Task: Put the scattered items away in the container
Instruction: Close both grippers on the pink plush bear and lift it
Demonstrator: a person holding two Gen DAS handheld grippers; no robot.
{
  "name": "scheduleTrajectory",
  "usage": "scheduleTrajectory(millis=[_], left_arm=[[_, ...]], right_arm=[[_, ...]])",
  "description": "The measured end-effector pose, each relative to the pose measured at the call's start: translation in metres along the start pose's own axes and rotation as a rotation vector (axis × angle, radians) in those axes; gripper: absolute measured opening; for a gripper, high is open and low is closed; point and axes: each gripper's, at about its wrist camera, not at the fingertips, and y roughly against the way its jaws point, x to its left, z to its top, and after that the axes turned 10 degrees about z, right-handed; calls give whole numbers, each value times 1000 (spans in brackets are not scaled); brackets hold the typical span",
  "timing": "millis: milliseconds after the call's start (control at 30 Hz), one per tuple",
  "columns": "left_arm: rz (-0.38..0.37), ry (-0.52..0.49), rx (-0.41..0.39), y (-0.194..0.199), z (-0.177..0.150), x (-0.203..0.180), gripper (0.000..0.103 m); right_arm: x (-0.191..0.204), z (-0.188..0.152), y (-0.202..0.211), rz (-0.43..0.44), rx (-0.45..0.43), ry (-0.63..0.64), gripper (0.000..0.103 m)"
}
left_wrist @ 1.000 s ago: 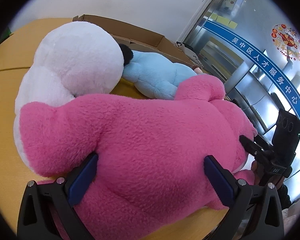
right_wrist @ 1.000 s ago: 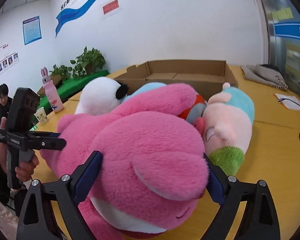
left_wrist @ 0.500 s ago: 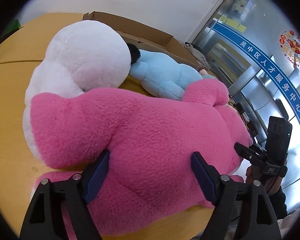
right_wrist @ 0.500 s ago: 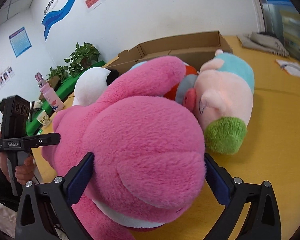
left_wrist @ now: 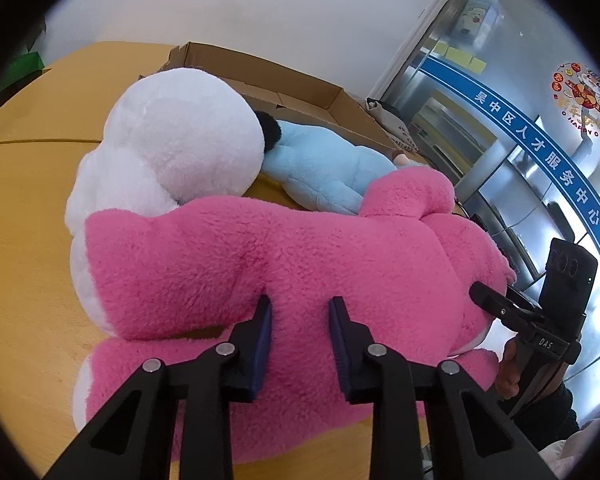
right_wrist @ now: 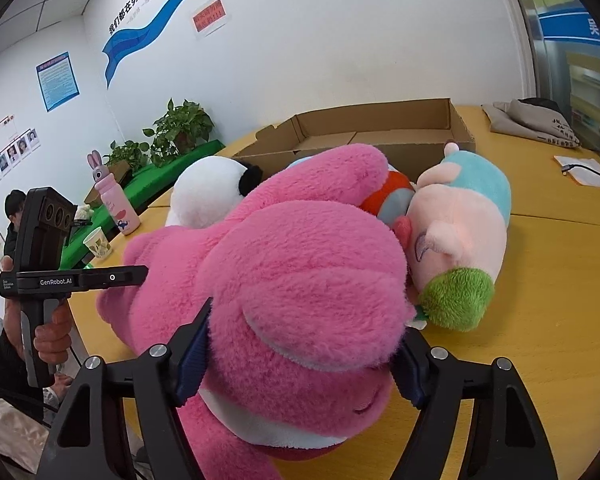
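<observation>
On the yellow table (right_wrist: 548,320), left gripper (left_wrist: 299,312) fingers now pinched narrow into pink plush bear (left_wrist: 292,256), right gripper (right_wrist: 306,344) fingers tighter around its head.

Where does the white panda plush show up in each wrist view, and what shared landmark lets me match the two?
Left wrist: white panda plush fills the upper left, behind the pink bear plush, its black ear touching the light blue plush.
Right wrist: white panda plush sits left of centre, mostly hidden behind the pink bear plush.
Shared landmark: the cardboard box behind the pile.
</observation>
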Motion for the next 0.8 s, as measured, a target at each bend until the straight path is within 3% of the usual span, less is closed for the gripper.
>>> scheduleTrajectory(millis=[100, 200, 267, 300, 500, 667, 800], left_arm=[[11, -10, 11, -1, -1, 2, 24], [11, 7, 25, 0, 0, 10, 41], [30, 39, 43, 2, 1, 18, 67], [52, 61, 55, 2, 0, 22, 73], [36, 69, 105, -11, -3, 28, 79], [-49, 61, 173, -19, -2, 31, 79], [-91, -69, 238, -19, -1, 28, 80]], right_arm=[[-3, 1, -3, 0, 9, -10, 82], [-10, 1, -8, 2, 36, -41, 90], [-16, 0, -9, 0, 41, -62, 97], [-19, -1, -9, 1, 44, -70, 97], [-25, -2, -16, 19, 55, -95, 103], [-29, -2, -19, 30, 62, -107, 103], [-30, -2, -21, 40, 65, -113, 103]])
